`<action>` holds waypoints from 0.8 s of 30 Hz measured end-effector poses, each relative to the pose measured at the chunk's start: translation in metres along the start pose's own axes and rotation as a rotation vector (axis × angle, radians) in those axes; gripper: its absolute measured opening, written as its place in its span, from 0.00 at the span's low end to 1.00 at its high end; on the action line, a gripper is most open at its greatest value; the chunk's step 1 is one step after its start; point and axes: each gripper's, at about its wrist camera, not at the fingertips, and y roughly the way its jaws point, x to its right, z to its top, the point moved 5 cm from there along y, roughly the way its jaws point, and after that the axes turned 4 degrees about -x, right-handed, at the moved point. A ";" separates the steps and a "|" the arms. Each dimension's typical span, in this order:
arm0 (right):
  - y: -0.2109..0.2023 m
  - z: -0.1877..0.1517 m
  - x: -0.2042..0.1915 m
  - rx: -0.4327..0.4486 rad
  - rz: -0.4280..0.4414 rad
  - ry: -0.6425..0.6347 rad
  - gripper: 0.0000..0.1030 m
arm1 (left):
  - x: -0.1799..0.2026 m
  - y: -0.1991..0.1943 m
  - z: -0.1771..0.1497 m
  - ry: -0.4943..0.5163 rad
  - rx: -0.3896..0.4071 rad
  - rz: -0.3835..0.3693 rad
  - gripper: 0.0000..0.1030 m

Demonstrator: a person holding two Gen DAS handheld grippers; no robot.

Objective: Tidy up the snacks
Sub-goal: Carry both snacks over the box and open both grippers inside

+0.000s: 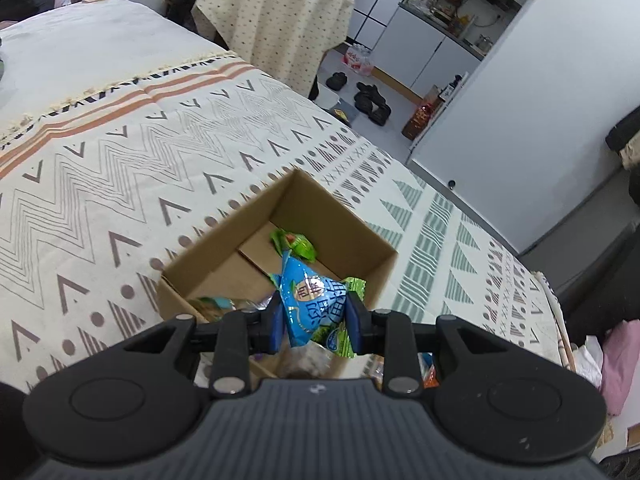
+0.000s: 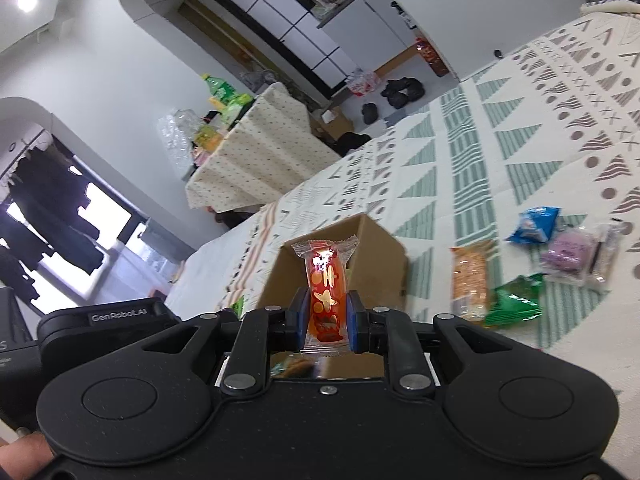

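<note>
The left gripper (image 1: 314, 320) has its two blue pads clamped on one blue snack packet (image 1: 310, 300), which stands between the jaws at lower centre of the left wrist view, over the open cardboard box (image 1: 224, 248). One green packet (image 1: 298, 244) lies on the box floor just beyond the blue one, another green wrapper (image 1: 338, 340) pokes out beside the right pad, and at least one more pale packet (image 1: 224, 304) sits at the near left wall, partly hidden by the gripper. The box rests on a patterned cloth (image 1: 120, 184) that fills the left and centre of the frame.

The right gripper (image 2: 324, 320) is closed narrowly on one red-orange wrapped snack (image 2: 326, 292), held upright at centre of the right wrist view with its crimped top edge in front of the same box (image 2: 376, 264).

To the right of the box, four loose snacks lie on the cloth (image 2: 500, 128): one orange packet (image 2: 470, 276), one green packet (image 2: 514, 300) just beside it, one blue packet (image 2: 534, 226) further up, and one purple snack in clear wrap (image 2: 576, 256) at the right edge.

At lower left part of the other gripper body (image 2: 108, 320) shows, and a bit of hand (image 2: 24, 456) in the corner.
</note>
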 end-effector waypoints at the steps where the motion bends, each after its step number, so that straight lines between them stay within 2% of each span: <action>1: 0.002 -0.001 -0.003 -0.001 0.007 -0.001 0.19 | -0.003 0.001 0.002 -0.004 0.000 0.000 0.29; 9: 0.026 -0.008 -0.015 -0.016 0.035 0.020 0.19 | -0.024 0.014 0.017 -0.029 -0.023 -0.002 0.29; 17: 0.057 -0.026 -0.031 -0.086 0.044 0.000 0.19 | -0.038 0.033 0.024 -0.036 -0.054 0.003 0.29; 18: 0.058 -0.028 -0.033 -0.099 0.042 -0.010 0.20 | -0.040 0.036 0.025 -0.038 -0.060 0.005 0.29; 21: 0.059 -0.029 -0.031 -0.111 0.018 -0.008 0.32 | -0.043 0.042 0.026 -0.038 -0.077 0.024 0.30; 24: 0.055 -0.024 -0.026 -0.092 0.002 0.009 0.34 | -0.046 0.047 0.028 -0.044 -0.090 0.035 0.34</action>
